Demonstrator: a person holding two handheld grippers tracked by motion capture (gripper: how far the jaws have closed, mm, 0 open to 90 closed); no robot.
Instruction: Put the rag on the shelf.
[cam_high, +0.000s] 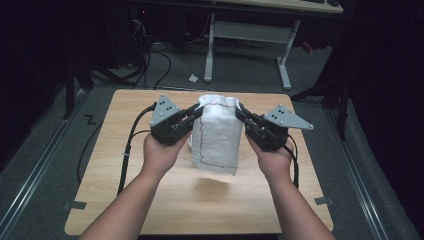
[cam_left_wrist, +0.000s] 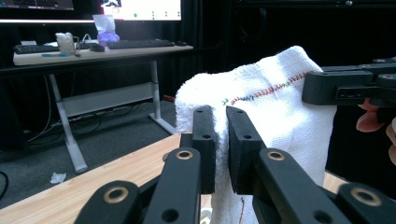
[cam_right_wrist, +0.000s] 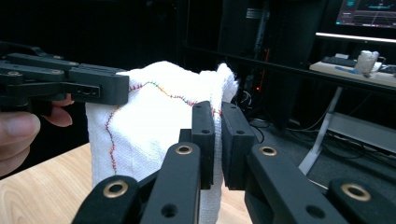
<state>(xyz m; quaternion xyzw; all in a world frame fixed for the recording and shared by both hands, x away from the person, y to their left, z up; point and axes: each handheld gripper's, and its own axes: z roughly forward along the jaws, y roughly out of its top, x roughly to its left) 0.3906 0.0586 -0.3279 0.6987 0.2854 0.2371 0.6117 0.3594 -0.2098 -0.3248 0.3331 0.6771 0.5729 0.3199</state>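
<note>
A white woven cloth with a red stitched hem hangs folded above the wooden table, held up by its two top corners. My left gripper is shut on the cloth's upper left corner, and my right gripper is shut on the upper right corner. In the left gripper view the cloth is pinched between the black jaws of the left gripper, with the other gripper at the far right. The right gripper view shows the cloth clamped in the right gripper the same way.
The table sits on a grey floor with cables to the left. A white-legged desk stands beyond it, carrying keyboards and monitors. A small scrap of paper lies on the floor.
</note>
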